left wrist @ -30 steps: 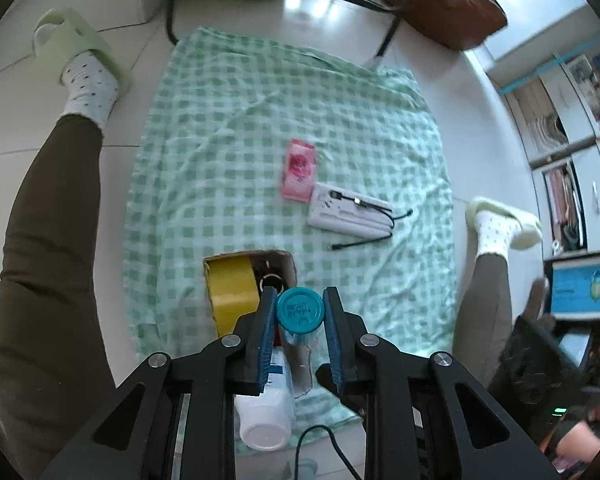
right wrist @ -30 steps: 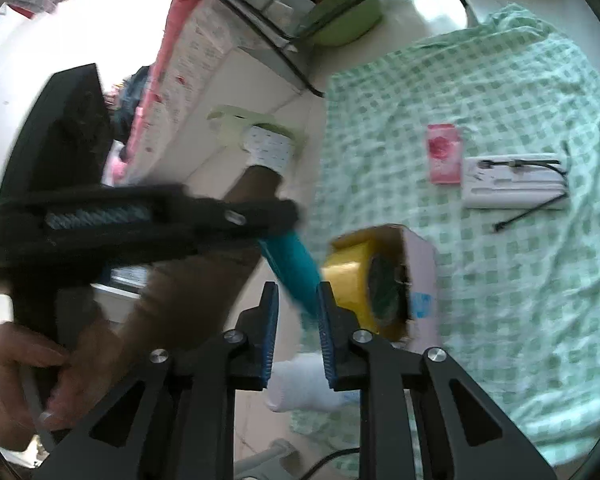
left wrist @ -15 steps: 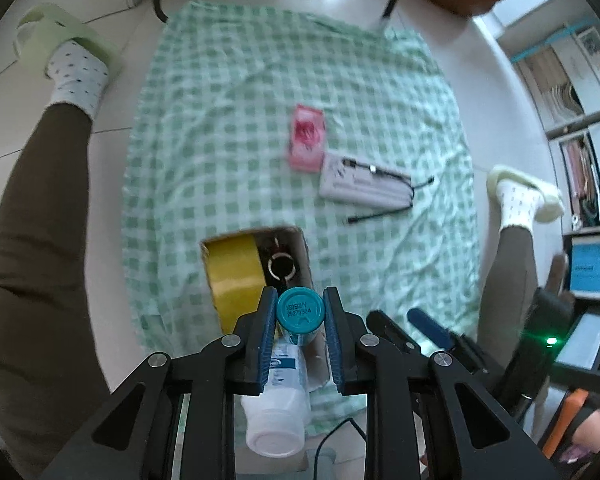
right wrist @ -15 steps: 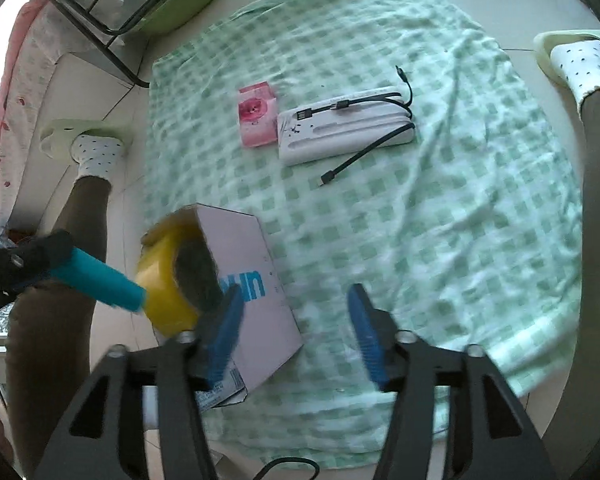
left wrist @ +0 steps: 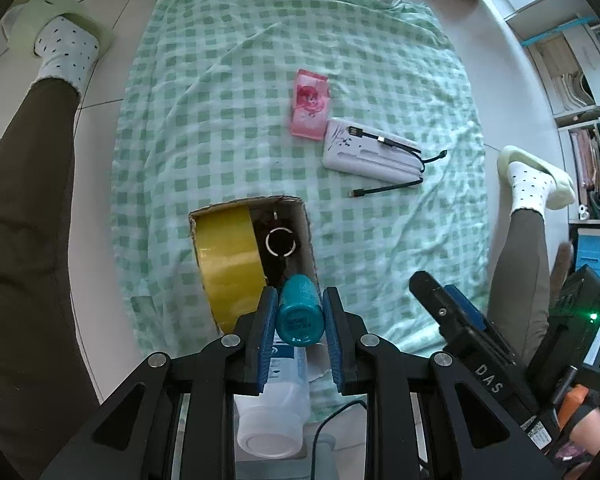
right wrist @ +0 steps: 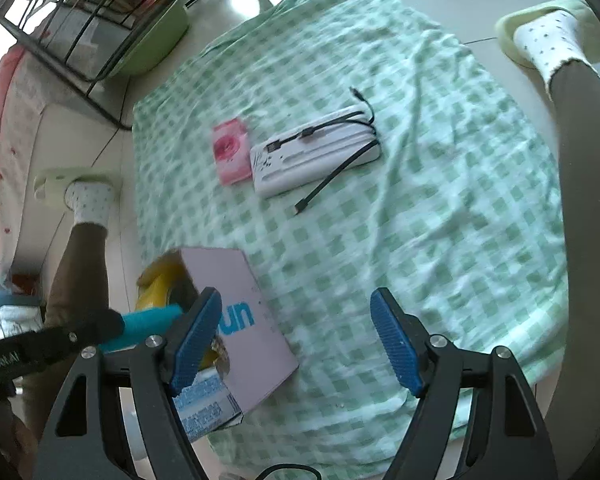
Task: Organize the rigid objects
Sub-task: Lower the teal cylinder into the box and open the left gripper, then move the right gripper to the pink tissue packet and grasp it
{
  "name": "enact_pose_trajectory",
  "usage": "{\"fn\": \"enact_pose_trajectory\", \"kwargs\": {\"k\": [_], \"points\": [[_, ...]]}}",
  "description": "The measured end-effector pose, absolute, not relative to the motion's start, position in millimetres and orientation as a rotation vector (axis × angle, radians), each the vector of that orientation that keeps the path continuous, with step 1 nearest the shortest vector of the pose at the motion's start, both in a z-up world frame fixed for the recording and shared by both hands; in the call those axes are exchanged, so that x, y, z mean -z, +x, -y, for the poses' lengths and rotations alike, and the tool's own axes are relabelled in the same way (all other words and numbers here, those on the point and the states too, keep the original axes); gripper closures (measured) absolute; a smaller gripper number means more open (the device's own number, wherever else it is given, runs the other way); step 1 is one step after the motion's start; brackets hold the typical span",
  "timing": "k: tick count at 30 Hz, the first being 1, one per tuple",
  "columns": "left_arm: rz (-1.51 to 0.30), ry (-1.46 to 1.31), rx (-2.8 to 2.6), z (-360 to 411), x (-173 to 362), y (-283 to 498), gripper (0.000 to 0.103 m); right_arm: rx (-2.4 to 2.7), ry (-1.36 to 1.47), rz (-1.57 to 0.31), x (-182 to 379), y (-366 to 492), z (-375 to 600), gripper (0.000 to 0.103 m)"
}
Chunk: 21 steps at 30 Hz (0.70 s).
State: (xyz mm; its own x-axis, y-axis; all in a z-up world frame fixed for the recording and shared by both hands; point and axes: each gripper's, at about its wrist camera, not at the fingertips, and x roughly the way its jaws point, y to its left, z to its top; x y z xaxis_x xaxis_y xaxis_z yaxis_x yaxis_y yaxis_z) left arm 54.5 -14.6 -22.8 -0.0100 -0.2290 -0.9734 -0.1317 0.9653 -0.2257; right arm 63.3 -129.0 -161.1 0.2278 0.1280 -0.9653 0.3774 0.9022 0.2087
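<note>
My left gripper (left wrist: pixel 300 326) is shut on a teal tube (left wrist: pixel 300 312), its far end over the near edge of an open cardboard box (left wrist: pixel 306 224). The box holds a yellow tape roll (left wrist: pixel 228 256), a small ring (left wrist: pixel 281 241) and a white bottle (left wrist: pixel 276 404). A pink packet (left wrist: pixel 310 104) and a white power bank (left wrist: pixel 372 152) with black cables lie on the green checked cloth (left wrist: pixel 220 100). My right gripper (right wrist: pixel 296 340) is open and empty, above the cloth right of the box (right wrist: pixel 240 320). The teal tube (right wrist: pixel 148 324) shows at its left.
The person's legs and slippered feet (left wrist: pixel 60 44) (left wrist: pixel 536 180) flank the cloth. A black wire rack (right wrist: pixel 80 20) and green basin (right wrist: pixel 156 40) stand beyond the cloth's far corner. Shelves (left wrist: pixel 580 80) stand at the right.
My right gripper has swung away from the left gripper and opened wide. My left gripper has lowered the teal tube toward the box.
</note>
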Motion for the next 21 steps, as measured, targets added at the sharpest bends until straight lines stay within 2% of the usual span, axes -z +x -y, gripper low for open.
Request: {"fn": "enact_pose_trajectory", "kwargs": {"k": [3,6,8,9,13,15,19,21], "points": [[-1.610,-0.302,0.076,14,26,54,0.081,0.181,0.443,-1.345,161,63,128,0.025],[-1.625,-0.338,0.083,12,27,55,0.069,0.178,0.427,-1.350,162,64,126,0.025],[-1.623,-0.351,0.089,10,27,56,0.056,0.182,0.410,-1.350,161,65,125,0.021],[-1.618,-0.352,0.093,10,25,57,0.055,0.186,0.404,-1.348,161,65,126,0.018],[-1.606,-0.365,0.099,6,22,57,0.046,0.185,0.347,-1.350,158,73,128,0.018],[-1.599,-0.385,0.093,1,21,56,0.043,0.168,0.293,-1.359,157,83,128,0.017],[-1.588,-0.438,0.074,-15,20,57,0.043,0.071,0.172,-1.407,164,109,125,0.006],[-1.569,-0.424,0.075,-22,18,59,0.043,0.003,0.091,-1.470,175,126,124,0.004]]}}
